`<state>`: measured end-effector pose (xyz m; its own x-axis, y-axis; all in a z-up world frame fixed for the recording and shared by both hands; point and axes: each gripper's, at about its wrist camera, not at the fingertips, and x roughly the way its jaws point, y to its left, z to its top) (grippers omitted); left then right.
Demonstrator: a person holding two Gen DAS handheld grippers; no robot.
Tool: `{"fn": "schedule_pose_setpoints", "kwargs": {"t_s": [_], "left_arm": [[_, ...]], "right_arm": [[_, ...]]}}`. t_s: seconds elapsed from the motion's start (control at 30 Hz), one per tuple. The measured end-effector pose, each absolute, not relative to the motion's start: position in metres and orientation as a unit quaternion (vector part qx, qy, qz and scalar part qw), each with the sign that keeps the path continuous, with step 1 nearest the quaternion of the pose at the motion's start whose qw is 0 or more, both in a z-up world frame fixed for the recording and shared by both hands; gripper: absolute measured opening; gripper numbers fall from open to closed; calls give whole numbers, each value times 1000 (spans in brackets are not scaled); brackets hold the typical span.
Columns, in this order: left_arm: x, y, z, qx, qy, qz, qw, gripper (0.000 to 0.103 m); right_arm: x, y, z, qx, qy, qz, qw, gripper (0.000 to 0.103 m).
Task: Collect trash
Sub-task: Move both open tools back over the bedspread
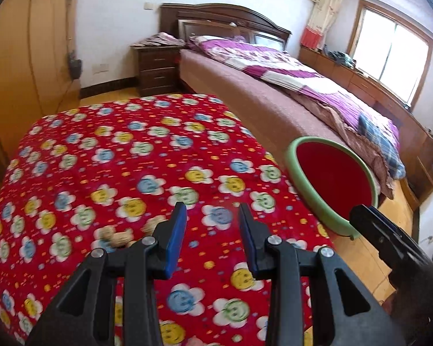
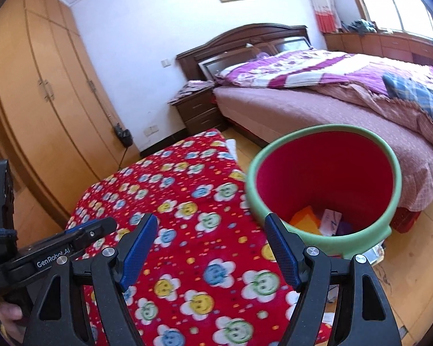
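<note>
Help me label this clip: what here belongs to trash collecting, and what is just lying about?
Job:
peanut shells
bin
left hand-held gripper
right hand-held gripper

Lying about:
bed
nightstand
wardrobe

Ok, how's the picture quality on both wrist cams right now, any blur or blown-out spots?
Left wrist view: the floral cloth is motion-smeared, the peanuts soft, the window blown out white, and fisheye bends the bed edge. Right wrist view: the cloth is blurred too, the bin rim reasonably sharp, with glare at the top-right window and dark corner vignetting.
</note>
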<state>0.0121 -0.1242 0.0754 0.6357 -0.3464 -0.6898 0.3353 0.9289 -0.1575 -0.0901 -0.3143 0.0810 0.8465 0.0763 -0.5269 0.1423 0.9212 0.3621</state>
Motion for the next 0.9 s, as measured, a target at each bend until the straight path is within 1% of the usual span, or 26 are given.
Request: {"fn": "schedule_pose_setpoints", "kwargs": {"t_s": [0.4,0.9], "left_arm": [[-4,-84,76,-2,362,-105,926,36],[-18,-71,70,17,338,-58,939,37]], "right_arm": [[-95,-266,77,153,275,8,949,78],[-99,-247,72,140,271,16,952,78]]}}
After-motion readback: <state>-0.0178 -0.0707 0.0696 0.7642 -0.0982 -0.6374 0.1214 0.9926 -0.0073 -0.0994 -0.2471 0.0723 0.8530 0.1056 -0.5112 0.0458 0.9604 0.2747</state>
